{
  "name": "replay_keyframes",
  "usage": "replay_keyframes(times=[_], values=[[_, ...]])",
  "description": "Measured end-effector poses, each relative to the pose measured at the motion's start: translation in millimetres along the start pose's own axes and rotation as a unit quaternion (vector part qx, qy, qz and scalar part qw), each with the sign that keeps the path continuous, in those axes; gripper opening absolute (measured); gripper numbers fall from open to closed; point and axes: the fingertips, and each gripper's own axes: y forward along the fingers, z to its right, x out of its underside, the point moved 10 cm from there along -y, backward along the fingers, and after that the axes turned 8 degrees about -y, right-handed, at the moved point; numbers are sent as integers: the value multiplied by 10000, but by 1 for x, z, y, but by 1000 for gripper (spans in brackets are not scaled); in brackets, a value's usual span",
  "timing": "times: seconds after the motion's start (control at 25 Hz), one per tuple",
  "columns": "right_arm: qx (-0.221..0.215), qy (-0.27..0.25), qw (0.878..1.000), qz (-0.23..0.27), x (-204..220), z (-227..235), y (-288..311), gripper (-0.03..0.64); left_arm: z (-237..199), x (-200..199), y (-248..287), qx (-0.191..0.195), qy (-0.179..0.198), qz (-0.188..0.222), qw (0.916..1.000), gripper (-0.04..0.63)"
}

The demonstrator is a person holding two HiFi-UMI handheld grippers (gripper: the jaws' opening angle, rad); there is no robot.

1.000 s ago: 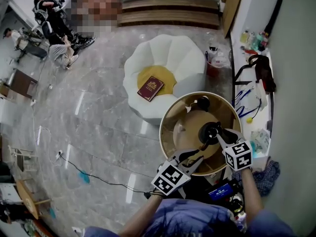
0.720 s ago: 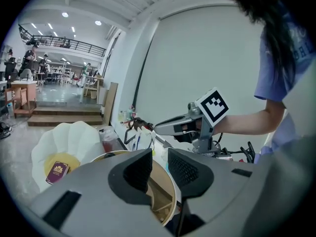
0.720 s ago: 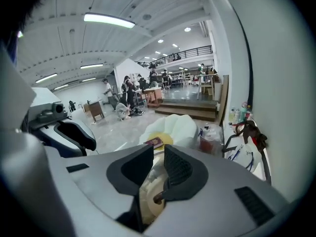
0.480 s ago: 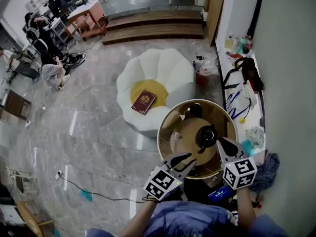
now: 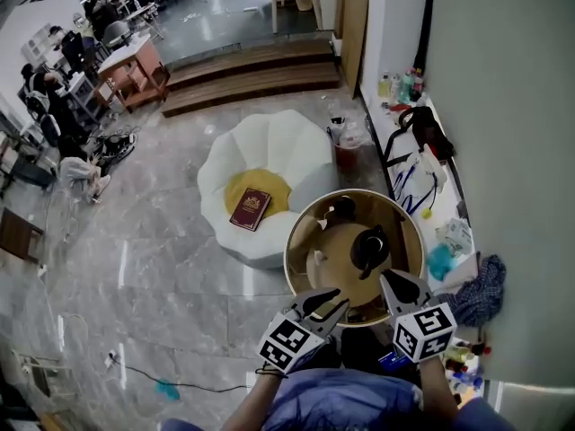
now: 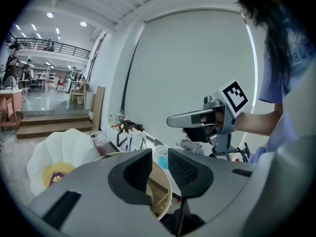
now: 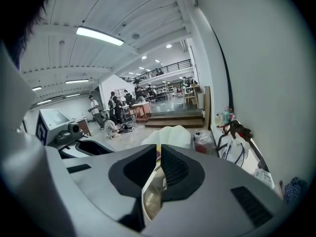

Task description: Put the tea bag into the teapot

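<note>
A black teapot (image 5: 370, 248) stands on the round gold-rimmed table (image 5: 296, 241), right of its middle. A small white item (image 5: 316, 263) sits left of it; I cannot make out a tea bag. My right gripper (image 5: 392, 285) hovers at the table's near edge, just short of the teapot. Its jaws have just been closing and now leave only a thin slit, with nothing between them. My left gripper (image 5: 327, 303) hangs over the near rim with its fingers parted and empty. The left gripper view shows the right gripper (image 6: 183, 119) from the side.
A white petal-shaped chair (image 5: 269, 146) with a yellow cushion and a red book (image 5: 250, 209) stands beyond the table. A red bin (image 5: 346, 155) and a cluttered white shelf (image 5: 431, 182) run along the right wall. Wooden steps and people are far back left.
Both grippers have drawn back from the teapot toward the table's near edge and risen. The right jaws went from wide open to almost closed. The head view has tilted up, showing more room.
</note>
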Motion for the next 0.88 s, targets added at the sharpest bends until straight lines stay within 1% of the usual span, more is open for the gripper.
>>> replay_keyframes(times=[0.12, 0.28, 0.56, 0.68, 0.88], values=[[163, 128, 9998, -20, 9, -17, -12, 38, 2, 7, -11, 149, 33, 2, 9999, 109], [478, 277, 9984, -118, 26, -33, -32, 35, 6, 21, -18, 359, -14, -66, 9993, 109], [826, 440, 9950, -360, 45, -42, -57, 32, 17, 36, -15, 683, -24, -189, 9975, 109], [898, 518, 9939, -384, 48, -45, -62, 29, 21, 39, -13, 799, 10, -238, 9965, 109], [866, 524, 9937, -475, 52, -49, -68, 29, 30, 41, -8, 895, 46, -290, 9956, 109]])
